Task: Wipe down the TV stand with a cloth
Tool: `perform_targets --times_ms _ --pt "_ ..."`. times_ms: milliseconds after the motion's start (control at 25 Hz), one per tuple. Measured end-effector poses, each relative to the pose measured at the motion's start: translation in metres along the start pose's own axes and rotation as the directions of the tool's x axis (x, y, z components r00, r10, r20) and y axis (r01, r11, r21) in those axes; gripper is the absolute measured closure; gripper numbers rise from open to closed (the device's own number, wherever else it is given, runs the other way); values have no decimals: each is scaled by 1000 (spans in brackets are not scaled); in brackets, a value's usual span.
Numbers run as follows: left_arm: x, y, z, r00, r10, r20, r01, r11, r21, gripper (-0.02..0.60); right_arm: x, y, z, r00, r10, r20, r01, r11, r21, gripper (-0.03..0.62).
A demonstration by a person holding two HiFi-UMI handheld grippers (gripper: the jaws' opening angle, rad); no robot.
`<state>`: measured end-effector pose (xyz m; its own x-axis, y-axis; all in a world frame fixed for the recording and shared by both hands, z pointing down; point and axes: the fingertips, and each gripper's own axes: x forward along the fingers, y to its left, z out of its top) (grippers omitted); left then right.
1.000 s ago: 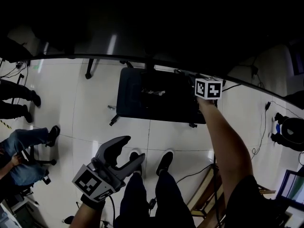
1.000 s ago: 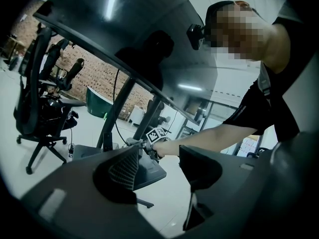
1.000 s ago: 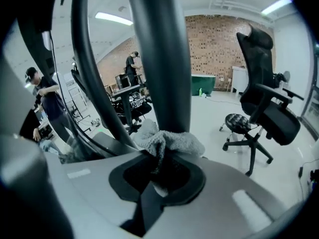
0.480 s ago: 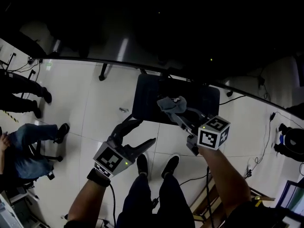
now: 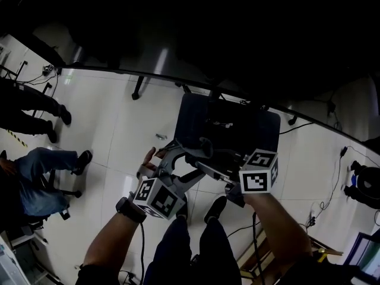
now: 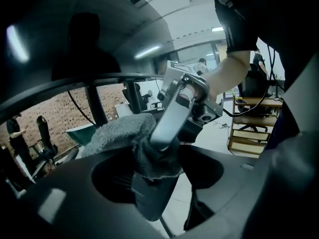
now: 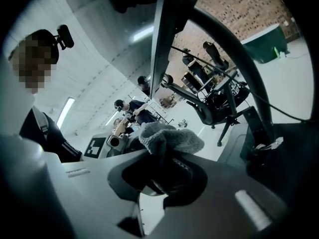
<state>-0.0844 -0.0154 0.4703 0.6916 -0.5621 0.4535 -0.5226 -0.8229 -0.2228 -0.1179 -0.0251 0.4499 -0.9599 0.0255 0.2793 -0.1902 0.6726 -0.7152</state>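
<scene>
The black TV stand (image 5: 237, 120) sits on the white tiled floor ahead of me. In front of it my two grippers meet. My right gripper (image 5: 206, 154) (image 7: 164, 176) is shut on a grey cloth (image 5: 205, 146) (image 7: 172, 137), and its jaws are starting to open. My left gripper (image 5: 178, 162) (image 6: 164, 183) is open and still widening. The cloth (image 6: 122, 133) and the tip of the right gripper lie between the left jaws. I cannot tell whether the left pads touch the cloth.
Seated and standing people's legs (image 5: 44, 168) are at the left. Cables (image 5: 317, 209) run over the floor at the right, near a wooden frame (image 5: 258, 257). My own feet (image 5: 217, 208) stand just below the grippers. A long dark edge (image 5: 119, 73) crosses the top.
My right gripper has pulled back from the stand with the cloth, toward my body. The left gripper has rolled and come to meet it, so the cloth now sits between the left jaws.
</scene>
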Motion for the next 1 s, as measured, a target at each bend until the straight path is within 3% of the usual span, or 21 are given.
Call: perform_targets --times_ms 120,360,480,680,800,1000 --pt "-7 3 -1 1000 21 13 -21 1000 -5 405 6 5 -4 1000 22 -3 -22 999 26 522" --pt "-8 5 -7 1000 -2 12 2 999 -49 434 5 10 -2 998 33 44 -35 998 44 448" --pt "-4 11 -15 1000 0 13 1 997 -73 482 -4 -4 -4 997 -28 68 25 999 46 430" --pt "19 52 -33 999 35 14 -31 968 -249 512 -34 -23 -7 984 -150 99 148 989 29 430" --pt "51 89 -58 998 34 -56 -51 942 -332 518 -50 -33 -15 976 -167 143 164 986 32 444" --pt "106 136 -106 974 1 -226 -86 925 -370 526 -76 -46 -36 963 -228 144 228 973 19 456"
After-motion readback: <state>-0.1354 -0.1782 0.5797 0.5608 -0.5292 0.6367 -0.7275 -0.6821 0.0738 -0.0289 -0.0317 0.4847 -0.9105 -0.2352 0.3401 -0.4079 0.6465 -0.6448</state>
